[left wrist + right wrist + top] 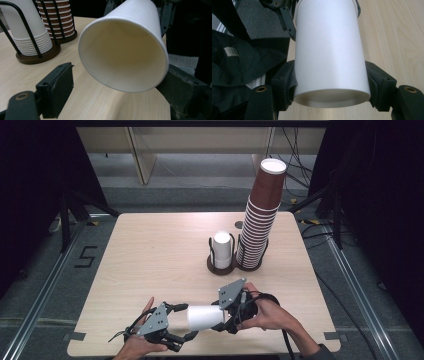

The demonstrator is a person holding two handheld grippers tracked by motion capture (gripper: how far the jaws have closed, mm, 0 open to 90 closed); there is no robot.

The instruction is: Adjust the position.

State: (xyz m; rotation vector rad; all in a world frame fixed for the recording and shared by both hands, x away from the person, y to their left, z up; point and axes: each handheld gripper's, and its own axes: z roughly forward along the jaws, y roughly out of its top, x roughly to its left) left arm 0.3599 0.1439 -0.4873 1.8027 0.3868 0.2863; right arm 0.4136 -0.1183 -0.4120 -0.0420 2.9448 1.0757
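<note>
Hands pass a white cup [205,317] low over the table [150,255]. Right gripper [332,82] squeezes its bottom end. Left gripper [120,85] has let go (jaws apart, rim between them). Pull it back straight, slowly, so nothing bumps the rim.

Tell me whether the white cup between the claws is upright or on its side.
On its side. The white cup lies level above the table, rim toward the left claw; the right claw clamps its base end.

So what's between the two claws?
A white cup lying sideways. In the high view it spans from the left claw to the right claw, whose jaws clamp its base end.
</note>
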